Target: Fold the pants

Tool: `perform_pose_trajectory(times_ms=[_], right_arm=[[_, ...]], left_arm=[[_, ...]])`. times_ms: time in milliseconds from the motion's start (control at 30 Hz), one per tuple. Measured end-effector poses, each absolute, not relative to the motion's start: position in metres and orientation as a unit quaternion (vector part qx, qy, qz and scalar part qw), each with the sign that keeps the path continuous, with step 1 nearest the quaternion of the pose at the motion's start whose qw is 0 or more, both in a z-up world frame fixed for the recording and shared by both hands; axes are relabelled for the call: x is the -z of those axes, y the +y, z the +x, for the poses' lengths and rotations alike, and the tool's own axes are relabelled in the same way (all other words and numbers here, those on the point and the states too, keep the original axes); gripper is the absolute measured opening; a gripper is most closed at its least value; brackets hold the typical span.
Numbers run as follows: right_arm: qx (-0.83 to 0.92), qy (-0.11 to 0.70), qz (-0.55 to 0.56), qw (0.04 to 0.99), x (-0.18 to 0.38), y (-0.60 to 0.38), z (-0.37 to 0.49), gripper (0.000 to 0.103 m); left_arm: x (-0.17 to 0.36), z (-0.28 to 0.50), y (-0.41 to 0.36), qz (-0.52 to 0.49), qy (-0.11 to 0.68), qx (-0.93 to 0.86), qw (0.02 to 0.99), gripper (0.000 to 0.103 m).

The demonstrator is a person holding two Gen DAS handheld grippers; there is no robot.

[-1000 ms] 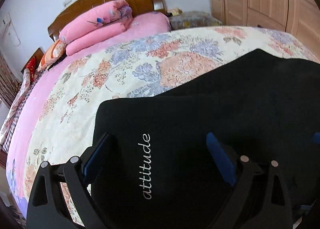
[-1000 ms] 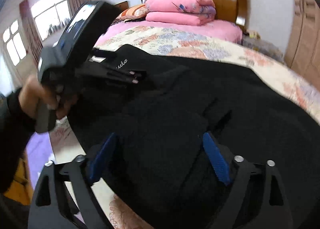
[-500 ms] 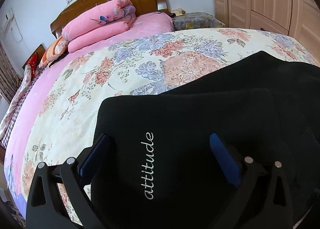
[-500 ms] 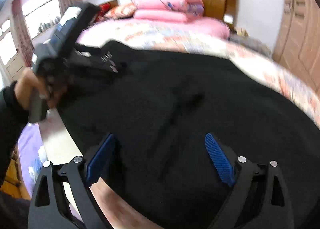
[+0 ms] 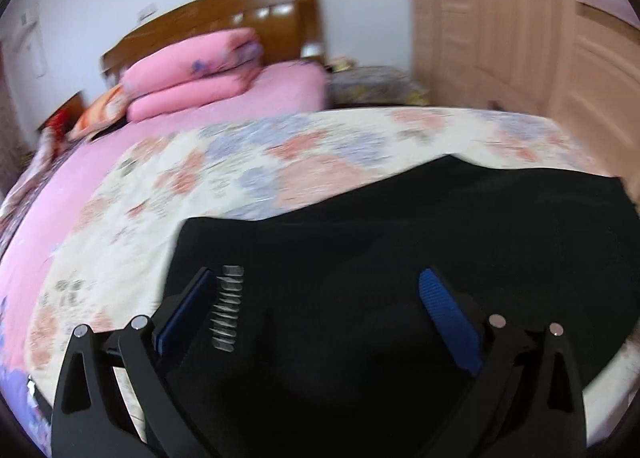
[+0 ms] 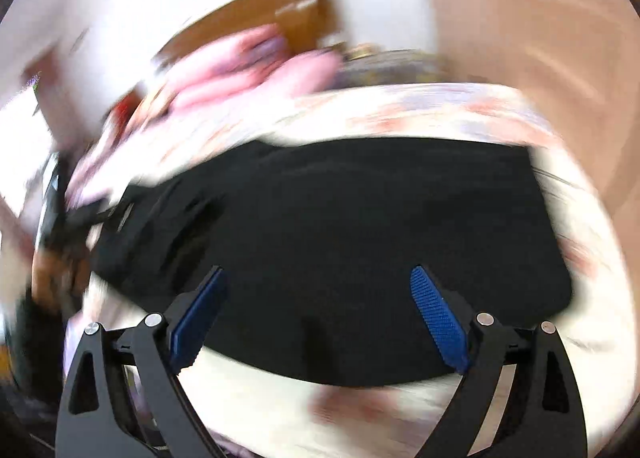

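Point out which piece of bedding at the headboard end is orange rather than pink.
The orange pillow, low at the bed's left edge beside the stack. The folded pink quilts next to it are plain pink and piled higher against the headboard.

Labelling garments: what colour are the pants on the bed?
Black pants, clearest in the left wrist view.

The pants lie on the quilt, near the bed's front edge. Behind them the quilt runs toward the folded bedding, which sits stacked in front of the headboard. The wardrobe stands right of the bed.
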State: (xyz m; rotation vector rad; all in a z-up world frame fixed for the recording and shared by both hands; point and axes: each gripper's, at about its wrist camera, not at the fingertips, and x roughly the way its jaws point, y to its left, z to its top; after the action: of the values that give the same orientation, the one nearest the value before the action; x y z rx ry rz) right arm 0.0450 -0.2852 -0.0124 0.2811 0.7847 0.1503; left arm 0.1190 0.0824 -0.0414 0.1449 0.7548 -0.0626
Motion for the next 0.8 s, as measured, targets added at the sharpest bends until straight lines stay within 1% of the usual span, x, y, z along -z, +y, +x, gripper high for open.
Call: perform_pose_trajectory(times_ms=[100, 200, 267, 367, 400, 467, 533, 600, 667, 700, 733, 767, 800], right_arm=[[-0.024, 0.374, 0.208, 0.903, 0.017, -0.338, 0.030, 0.090], [-0.008, 0.367, 0.230, 0.901, 0.022, -0.355, 0.028, 0.090], [-0.008, 0.373, 0.202, 0.906, 0.022, -0.341, 0.039, 0.090], [-0.032, 0.375, 0.163, 0.912, 0.023, -0.317, 0.053, 0.090], [-0.046, 0.378, 0.152, 0.912, 0.025, -0.309, 0.058, 0.090], [-0.060, 0.391, 0.130, 0.909, 0.032, -0.293, 0.068, 0.090], [-0.073, 0.405, 0.107, 0.905, 0.040, -0.279, 0.073, 0.090], [-0.081, 0.414, 0.075, 0.904, 0.047, -0.265, 0.072, 0.090], [-0.081, 0.431, 0.051, 0.897, 0.058, -0.258, 0.074, 0.090], [-0.080, 0.438, 0.040, 0.895, 0.065, -0.257, 0.072, 0.090], [-0.084, 0.433, 0.034, 0.897, 0.066, -0.257, 0.070, 0.090], [-0.088, 0.432, 0.031, 0.897, 0.068, -0.259, 0.067, 0.090], [-0.093, 0.432, 0.034, 0.896, 0.069, -0.262, 0.065, 0.090]], left_arm=[[0.049, 0.108, 0.057, 0.073, 0.379, 0.080, 0.919, 0.101], [0.071, 0.106, 0.032, 0.109, 0.400, 0.105, 0.904, 0.101], [0.084, 0.107, 0.019, 0.137, 0.416, 0.099, 0.894, 0.101], [0.052, 0.108, 0.002, 0.118, 0.390, 0.123, 0.905, 0.101], [0.034, 0.110, -0.015, 0.113, 0.365, 0.146, 0.912, 0.101], [0.022, 0.123, -0.053, 0.136, 0.354, 0.191, 0.906, 0.101], [0.032, 0.147, -0.101, 0.166, 0.383, 0.263, 0.870, 0.101], [0.057, 0.173, -0.147, 0.208, 0.403, 0.269, 0.849, 0.100], [0.081, 0.192, -0.175, 0.236, 0.420, 0.289, 0.827, 0.100], [0.098, 0.206, -0.188, 0.241, 0.444, 0.296, 0.811, 0.102], [0.104, 0.217, -0.190, 0.223, 0.450, 0.308, 0.808, 0.102], [0.105, 0.236, -0.186, 0.173, 0.464, 0.324, 0.806, 0.102], [0.104, 0.243, -0.184, 0.158, 0.464, 0.328, 0.808, 0.102]])
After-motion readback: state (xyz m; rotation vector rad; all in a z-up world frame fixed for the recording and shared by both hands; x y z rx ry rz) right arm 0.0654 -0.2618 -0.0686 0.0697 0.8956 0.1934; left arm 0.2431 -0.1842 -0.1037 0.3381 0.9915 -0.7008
